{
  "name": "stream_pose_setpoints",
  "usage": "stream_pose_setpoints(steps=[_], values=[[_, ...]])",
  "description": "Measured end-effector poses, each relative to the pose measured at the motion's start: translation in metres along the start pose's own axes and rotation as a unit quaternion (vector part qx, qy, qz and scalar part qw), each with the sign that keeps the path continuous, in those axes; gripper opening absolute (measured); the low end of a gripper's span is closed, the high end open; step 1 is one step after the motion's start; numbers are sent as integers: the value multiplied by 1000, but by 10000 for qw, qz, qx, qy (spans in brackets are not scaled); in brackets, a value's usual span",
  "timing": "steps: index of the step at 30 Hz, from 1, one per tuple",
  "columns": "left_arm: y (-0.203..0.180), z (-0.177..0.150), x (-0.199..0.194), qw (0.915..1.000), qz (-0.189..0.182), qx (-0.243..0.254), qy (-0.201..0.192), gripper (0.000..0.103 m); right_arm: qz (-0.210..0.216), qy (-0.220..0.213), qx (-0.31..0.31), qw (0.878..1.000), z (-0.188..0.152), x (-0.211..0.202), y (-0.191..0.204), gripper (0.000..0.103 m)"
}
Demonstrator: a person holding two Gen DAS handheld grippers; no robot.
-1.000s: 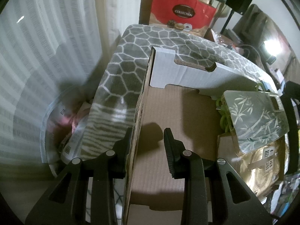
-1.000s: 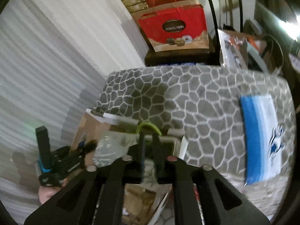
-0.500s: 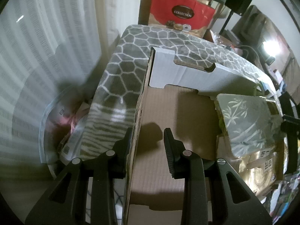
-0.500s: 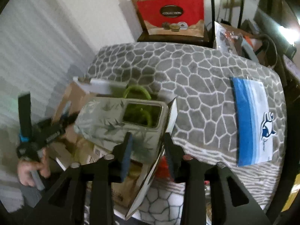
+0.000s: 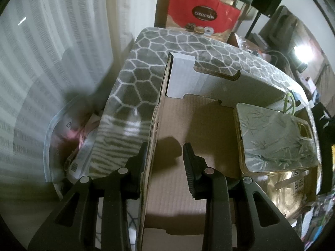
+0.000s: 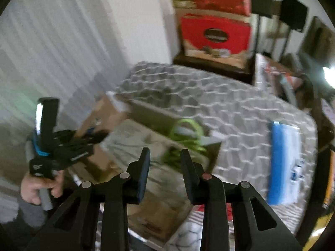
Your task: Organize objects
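We have a bed (image 5: 188,50) under a grey blanket with a white honeycomb pattern, and on its near corner sits an open cardboard box (image 5: 184,125) with a white back flap. Behind the bed stands a red gift bag (image 5: 201,14) with a dark oval label. On the blanket to the right of the box, well apart from it, lies a flat blue and white pouch (image 6: 282,163).

Inside the box, against its right side, rests a clear phone case (image 5: 276,140) printed with bamboo leaves; it lies on a gold packet (image 5: 291,194) with a white label. Just behind the case, at the box's far right corner, we see a coil of green cable (image 6: 186,133).

Our left hand-held gripper (image 5: 165,159) straddles the left wall of the box: one finger (image 5: 140,156) is outside against the cardboard, the other stands inside with a clear gap to the wall, so the wall is between the fingers but we cannot tell whether it is truly clamped. In the right wrist view a hand (image 6: 39,186) grasps that tool's handle.

Our right hand-held gripper (image 6: 165,163) hovers over the box with its jaws apart and nothing between them; they have just been closing a little. The phone case and cable lie beneath it, blurred.
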State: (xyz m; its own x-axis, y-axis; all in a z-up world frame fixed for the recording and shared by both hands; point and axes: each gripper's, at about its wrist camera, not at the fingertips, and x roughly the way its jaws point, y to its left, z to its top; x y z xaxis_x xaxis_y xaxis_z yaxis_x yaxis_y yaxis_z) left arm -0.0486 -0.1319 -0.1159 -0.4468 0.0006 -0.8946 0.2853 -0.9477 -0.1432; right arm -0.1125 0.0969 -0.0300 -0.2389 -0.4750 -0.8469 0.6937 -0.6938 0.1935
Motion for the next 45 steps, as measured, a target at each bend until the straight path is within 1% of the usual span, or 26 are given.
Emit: stream_pose_setpoints(steps=[1,2,4,5,6,8,9,11,14,15,17,19,21,23,25,27,30,32,34,35,37,39,40,41,43,45], values=[[0,0,0,10000,0,0,-1,29,165,91,-43,9998,0,6,4,31],[0,0,0,10000,-6,2,1,29,217,134,-77,9996,-1,10,6,31],[0,0,0,10000,-13,-1,2,30,159,216,-260,9993,-6,19,14,31],[1,0,0,10000,-11,0,3,30,108,260,-346,9990,-8,24,16,35],[1,0,0,10000,-14,0,2,30,25,301,-449,9985,-12,29,18,35],[0,0,0,10000,-9,3,4,30,-120,221,-687,9973,-17,32,20,35],[0,0,0,10000,-6,2,3,30,-323,163,-853,9957,-20,32,22,35],[0,0,0,10000,0,4,3,30,-669,131,-977,9929,-23,33,20,36],[0,0,0,10000,-10,2,1,30,-803,182,-755,9937,-24,33,1,36],[0,0,0,10000,-1,4,1,30,-803,170,-663,9944,-24,34,-8,38],[0,0,0,10000,11,5,8,30,-667,203,-480,9964,-24,32,-18,38],[-1,0,0,10000,13,2,7,31,-658,154,-375,9970,-23,26,-22,38],[-1,0,0,10000,15,9,6,31,-610,49,-380,9974,-21,17,-18,38],[-1,0,0,10000,6,9,12,31,-419,-32,-359,9985,-20,10,-14,38],[-2,0,0,10000,10,3,9,31,-211,-66,-484,9986,-21,5,-4,38],[-2,0,0,10000,26,5,5,31,-144,-45,-728,9972,-22,5,10,38],[-1,0,0,10000,10,4,7,31,-246,73,-1155,9930,-28,15,28,40],[-1,0,0,10000,-20,-9,16,31,-447,150,-1295,9905,-30,25,33,42],[-2,0,0,10000,-19,-2,22,31,-583,164,-1354,9889,-32,31,32,46],[-3,0,0,10000,-22,1,25,31,-607,126,-1346,9890,-31,31,29,47],[-3,-1,0,10000,-19,-3,21,31,-807,116,-1277,9885,-27,32,20,47],[-3,-1,0,10000,-17,-2,19,31,-939,125,-1132,9890,-23,31,8,42],[-3,0,0,10000,-20,-4,16,31,-984,129,-1068,9893,-21,31,1,42],[-3,0,0,10000,-23,-9,16,31,-973,136,-989,9902,-20,30,-5,42],[-4,-1,0,10000,-31,-14,18,31,-743,169,-719,9945,-16,26,-17,42],[-4,-1,0,10000,-27,-15,21,31,-542,108,-556,9969,-16,19,-22,42]])
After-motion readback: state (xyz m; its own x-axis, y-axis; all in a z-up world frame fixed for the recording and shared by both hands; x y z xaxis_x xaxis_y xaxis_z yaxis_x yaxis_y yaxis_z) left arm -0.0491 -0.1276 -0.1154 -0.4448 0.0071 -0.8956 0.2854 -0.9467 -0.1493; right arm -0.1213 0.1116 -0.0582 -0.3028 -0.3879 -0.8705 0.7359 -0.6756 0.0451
